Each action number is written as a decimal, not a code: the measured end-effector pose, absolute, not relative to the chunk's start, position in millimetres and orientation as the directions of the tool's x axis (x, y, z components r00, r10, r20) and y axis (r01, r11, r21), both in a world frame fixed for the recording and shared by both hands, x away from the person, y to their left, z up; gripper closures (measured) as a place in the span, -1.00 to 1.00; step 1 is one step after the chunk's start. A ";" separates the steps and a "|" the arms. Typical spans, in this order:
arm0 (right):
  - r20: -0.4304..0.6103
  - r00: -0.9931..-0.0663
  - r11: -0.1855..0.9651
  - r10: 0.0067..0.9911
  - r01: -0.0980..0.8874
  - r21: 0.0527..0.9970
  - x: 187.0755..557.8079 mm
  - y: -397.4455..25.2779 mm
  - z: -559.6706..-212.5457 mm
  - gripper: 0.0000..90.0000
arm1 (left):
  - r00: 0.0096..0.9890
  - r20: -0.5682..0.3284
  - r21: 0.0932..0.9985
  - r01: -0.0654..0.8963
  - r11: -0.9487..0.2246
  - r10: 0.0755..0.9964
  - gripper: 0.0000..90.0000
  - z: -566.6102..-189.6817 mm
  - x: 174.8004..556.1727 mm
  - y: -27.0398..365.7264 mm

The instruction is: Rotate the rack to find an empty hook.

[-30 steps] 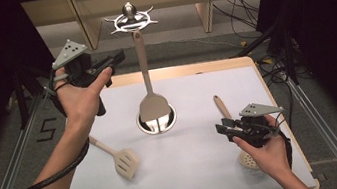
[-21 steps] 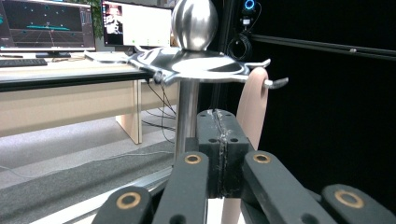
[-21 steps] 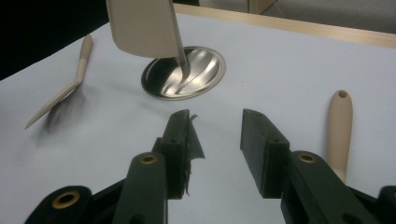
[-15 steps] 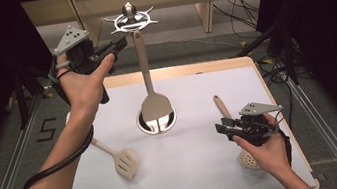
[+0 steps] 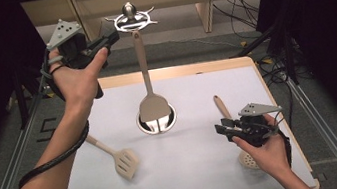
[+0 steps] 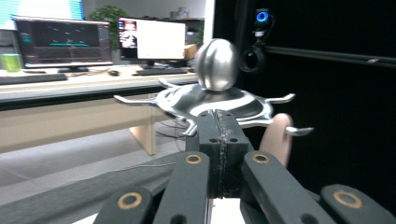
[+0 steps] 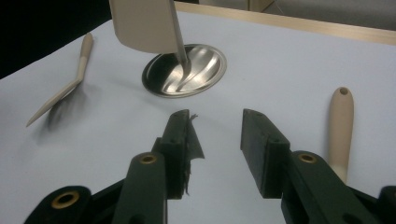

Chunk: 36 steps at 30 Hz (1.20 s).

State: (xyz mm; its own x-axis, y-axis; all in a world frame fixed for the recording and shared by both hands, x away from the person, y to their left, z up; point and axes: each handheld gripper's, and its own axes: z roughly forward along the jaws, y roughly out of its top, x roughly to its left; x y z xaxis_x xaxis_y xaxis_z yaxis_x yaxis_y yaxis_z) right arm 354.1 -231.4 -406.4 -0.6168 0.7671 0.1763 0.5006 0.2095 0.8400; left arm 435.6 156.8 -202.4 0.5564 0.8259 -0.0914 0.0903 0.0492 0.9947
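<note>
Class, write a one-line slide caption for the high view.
Left tool, shut, reaches the rack top where a spatula hangs; right tool waits open over the table.

A digit 5 is marked on the floor (image 5: 45, 130) left of the table (image 5: 208, 169). Text on the monitors (image 6: 152, 39) is too small to read.

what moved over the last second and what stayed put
The left gripper, jaws shut and empty, rose up and away toward the steel rack top. The hanging beige spatula, the slotted beige spatula on the white table and the open right gripper stayed put.
</note>
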 end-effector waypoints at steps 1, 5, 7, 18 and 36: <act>0.165 -0.615 0.215 0.771 0.497 0.841 354.2 -231.9 -406.5 0.41 | 0.564 -0.070 0.997 0.071 0.036 0.823 0.98 -202.1 439.0 158.4; 0.158 -0.613 0.210 0.774 0.485 0.849 355.0 -231.3 -408.2 0.41 | 0.546 -0.092 0.994 0.094 0.048 0.833 0.98 -201.3 443.0 160.3; 0.174 -0.616 0.208 0.769 0.498 0.842 355.2 -230.8 -408.1 0.41 | 0.540 -0.093 0.994 0.094 0.049 0.837 0.98 -200.4 446.6 161.1; 0.216 -0.602 0.179 0.769 0.527 0.831 353.4 -227.2 -407.7 0.41 | 0.512 -0.071 0.995 0.095 0.026 0.856 0.98 -198.0 462.1 159.7; 0.199 -0.602 0.196 0.773 0.525 0.828 354.1 -229.6 -406.9 0.40 | 0.517 -0.032 0.995 0.099 -0.023 0.855 0.98 -197.6 483.0 165.0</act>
State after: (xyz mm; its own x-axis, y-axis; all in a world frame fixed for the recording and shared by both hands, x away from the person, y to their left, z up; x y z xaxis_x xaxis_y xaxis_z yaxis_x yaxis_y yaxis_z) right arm 354.1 -229.6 -406.9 -0.6024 0.7729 0.1995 0.5252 0.1956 0.8282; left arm 483.0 165.0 -197.6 0.5171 0.8553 -0.0322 0.0993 -0.0225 0.9948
